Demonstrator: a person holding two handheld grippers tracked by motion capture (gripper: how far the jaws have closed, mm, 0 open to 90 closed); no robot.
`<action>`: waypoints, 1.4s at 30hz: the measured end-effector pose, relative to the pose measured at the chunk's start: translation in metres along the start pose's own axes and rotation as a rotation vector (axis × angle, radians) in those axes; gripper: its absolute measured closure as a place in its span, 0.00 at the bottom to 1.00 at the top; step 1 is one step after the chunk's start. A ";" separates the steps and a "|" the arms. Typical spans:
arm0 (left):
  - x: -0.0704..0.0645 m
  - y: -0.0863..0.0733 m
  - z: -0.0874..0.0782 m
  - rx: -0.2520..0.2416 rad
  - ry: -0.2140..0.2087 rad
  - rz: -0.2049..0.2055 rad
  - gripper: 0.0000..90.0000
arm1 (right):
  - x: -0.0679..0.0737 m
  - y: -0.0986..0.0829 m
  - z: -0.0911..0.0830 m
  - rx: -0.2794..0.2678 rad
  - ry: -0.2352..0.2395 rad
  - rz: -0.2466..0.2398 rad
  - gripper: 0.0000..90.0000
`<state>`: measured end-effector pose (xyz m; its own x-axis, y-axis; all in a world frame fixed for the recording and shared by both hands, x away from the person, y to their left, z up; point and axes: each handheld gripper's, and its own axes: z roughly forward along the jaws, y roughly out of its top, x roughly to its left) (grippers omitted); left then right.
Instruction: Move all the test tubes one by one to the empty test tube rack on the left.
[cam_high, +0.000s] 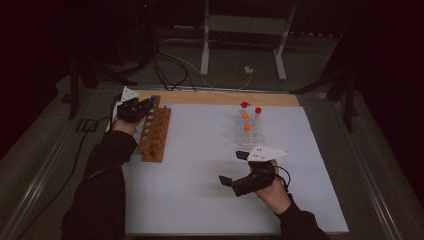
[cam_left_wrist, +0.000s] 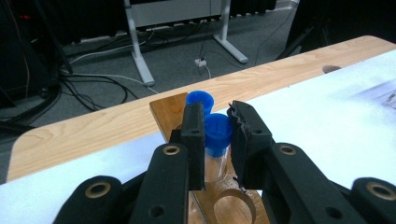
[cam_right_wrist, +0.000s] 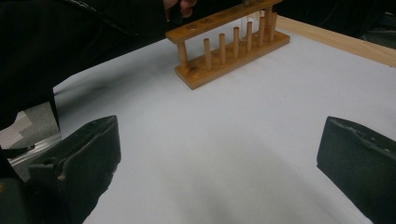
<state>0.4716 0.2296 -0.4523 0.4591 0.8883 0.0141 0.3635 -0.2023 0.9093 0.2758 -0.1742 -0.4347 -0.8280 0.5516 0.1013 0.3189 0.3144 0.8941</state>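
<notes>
Seen from above: left gripper (cam_high: 141, 106) at upper left of frame, over the far end of a wooden rack (cam_high: 155, 134) on the white tabletop (cam_high: 200, 165); right gripper (cam_high: 234, 170) at lower centre, jaws spread wide and holding nothing; clear rack (cam_high: 250, 129) of red- and orange-capped tubes at upper centre.

Left gripper view: jaws closed around a blue-capped tube (cam_left_wrist: 217, 140) at centre frame, standing upright in the wooden rack; second blue cap (cam_left_wrist: 200, 100) just behind it.

Right gripper view: jaws far apart at the lower corners, bare white tabletop between; wooden rack at upper centre.
</notes>
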 end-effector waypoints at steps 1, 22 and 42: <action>0.000 -0.001 0.000 0.001 -0.003 0.002 0.86 | 0.000 0.000 0.000 0.000 0.000 0.000 0.00; -0.013 0.012 -0.043 0.028 -0.109 0.026 0.21 | -0.015 0.012 -0.015 -0.038 -0.064 0.002 0.00; -0.081 -0.014 -0.119 0.000 -0.378 0.112 0.03 | -0.088 0.019 -0.024 -0.024 -0.254 0.086 0.00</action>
<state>0.3330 0.2095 -0.4172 0.7624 0.6459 -0.0406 0.2940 -0.2898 0.9108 0.3441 -0.2355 -0.4157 -0.6553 0.7523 0.0675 0.3692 0.2412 0.8975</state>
